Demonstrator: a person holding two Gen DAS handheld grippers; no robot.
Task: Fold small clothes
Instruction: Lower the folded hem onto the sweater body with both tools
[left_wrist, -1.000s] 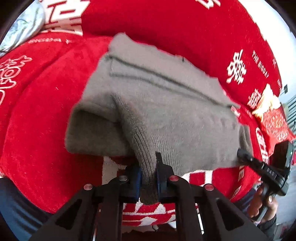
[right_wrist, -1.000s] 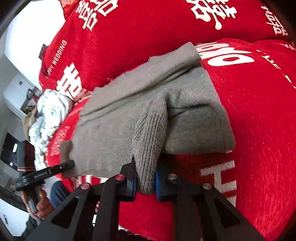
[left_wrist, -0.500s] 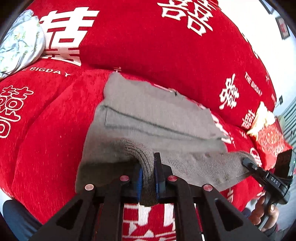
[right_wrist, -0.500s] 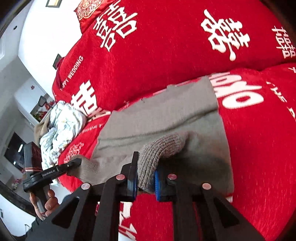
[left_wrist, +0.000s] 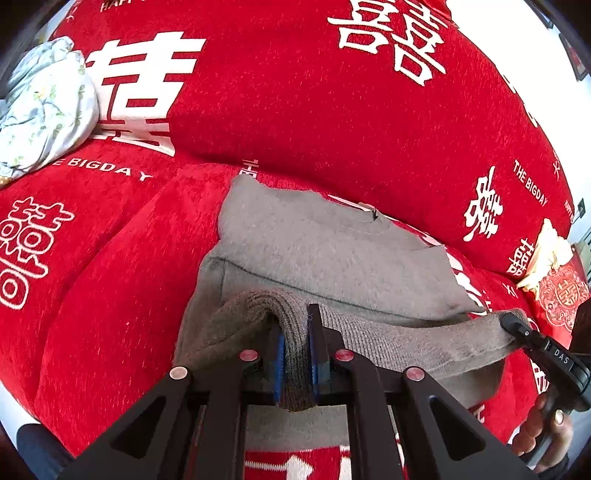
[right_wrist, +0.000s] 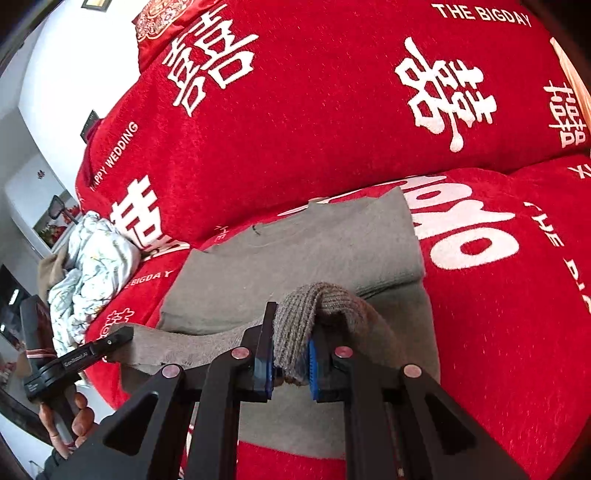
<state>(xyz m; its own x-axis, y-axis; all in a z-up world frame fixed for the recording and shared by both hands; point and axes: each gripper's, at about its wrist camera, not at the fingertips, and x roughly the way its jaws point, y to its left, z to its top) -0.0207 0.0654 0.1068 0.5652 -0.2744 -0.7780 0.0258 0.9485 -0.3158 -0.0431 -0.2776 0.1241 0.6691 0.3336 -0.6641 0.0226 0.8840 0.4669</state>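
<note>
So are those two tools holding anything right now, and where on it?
Yes. Both hold the grey sweater by its ribbed bottom hem: the left tool at one corner, the right tool at the other.

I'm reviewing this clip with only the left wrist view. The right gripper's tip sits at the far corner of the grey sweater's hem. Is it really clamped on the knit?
Observer: Yes. The right wrist view shows the right gripper with both blue pads pressed on the ribbed hem of the grey sweater.
Operator: How does the sweater's right side lie?
Observer: It is folded in, and its stacked layers end in a thick edge on the red sofa cover.
Operator: Who holds the left gripper?
Observer: A bare left hand grips the handle below the left gripper.
</note>
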